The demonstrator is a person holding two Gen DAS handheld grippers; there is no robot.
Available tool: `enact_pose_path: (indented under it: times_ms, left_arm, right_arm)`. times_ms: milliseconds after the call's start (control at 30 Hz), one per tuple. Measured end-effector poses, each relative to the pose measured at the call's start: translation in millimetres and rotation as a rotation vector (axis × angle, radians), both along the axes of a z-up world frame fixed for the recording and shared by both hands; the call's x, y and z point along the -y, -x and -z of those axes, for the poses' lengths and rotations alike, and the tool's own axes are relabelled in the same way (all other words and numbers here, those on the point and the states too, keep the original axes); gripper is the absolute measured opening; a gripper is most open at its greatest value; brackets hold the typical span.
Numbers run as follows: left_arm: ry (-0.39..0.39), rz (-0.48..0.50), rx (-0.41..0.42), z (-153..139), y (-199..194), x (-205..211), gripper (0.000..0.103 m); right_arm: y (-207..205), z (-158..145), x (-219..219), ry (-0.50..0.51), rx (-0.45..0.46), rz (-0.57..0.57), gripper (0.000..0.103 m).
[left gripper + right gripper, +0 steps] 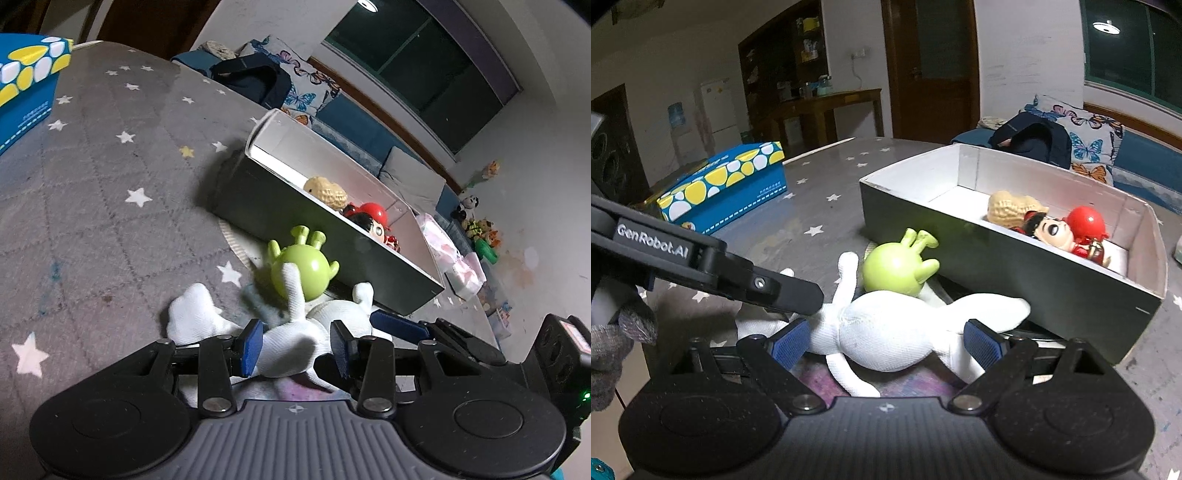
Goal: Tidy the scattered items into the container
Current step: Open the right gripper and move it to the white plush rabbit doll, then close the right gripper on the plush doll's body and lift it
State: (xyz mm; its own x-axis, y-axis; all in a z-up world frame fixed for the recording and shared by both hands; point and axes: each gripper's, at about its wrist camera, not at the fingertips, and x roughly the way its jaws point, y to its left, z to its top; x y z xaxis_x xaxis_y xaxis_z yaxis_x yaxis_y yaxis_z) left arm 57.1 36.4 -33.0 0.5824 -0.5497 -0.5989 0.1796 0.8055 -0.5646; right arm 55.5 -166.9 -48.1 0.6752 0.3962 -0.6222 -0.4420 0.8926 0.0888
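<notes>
A white plush toy [882, 339] lies on the grey star-patterned mat, next to a green alien figure [897, 267] and the open dark box [997, 266]. The box holds a peanut toy [1012, 210] and a red-hatted doll [1067, 230]. My left gripper [295, 350] has its blue pads on either side of the plush [295, 332], pressed against it. My right gripper [886, 341] is open, its pads astride the plush body without touching it. The green figure [303, 269] lies just beyond the plush, in front of the box [332, 236].
A blue box with yellow and white spots [727, 188] stands at the far left of the mat [92, 184]. The left gripper's arm [713, 266] crosses the right wrist view. A sofa with a butterfly pillow [1086, 140] and a dark bag lies behind.
</notes>
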Motion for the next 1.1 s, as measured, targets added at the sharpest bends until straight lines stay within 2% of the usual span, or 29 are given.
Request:
enact_pose_path:
  times_ms: [333, 633, 900, 1100]
  left_arm:
    - [0.000, -0.035, -0.017, 3.8, 7.0, -19.5, 0.043]
    - [0.031, -0.024, -0.064, 16.2, 1.6, -16.4, 0.043]
    - [0.068, -0.024, -0.071, 22.4, -4.7, -10.7, 0.042]
    - [0.060, -0.028, -0.047, 13.4, -0.2, -8.9, 0.042]
  right_arm:
    - [2.9, 6.1, 0.0, 0.001, -0.028, -0.022, 0.092]
    - [-0.3, 10.5, 3.0, -0.010, -0.047, 0.001, 0.092]
    - [1.6, 12.2, -3.4, -0.005, -0.047, -0.021, 0.082]
    - [6.5, 5.6, -3.3, -0.017, -0.038, -0.013, 0.073]
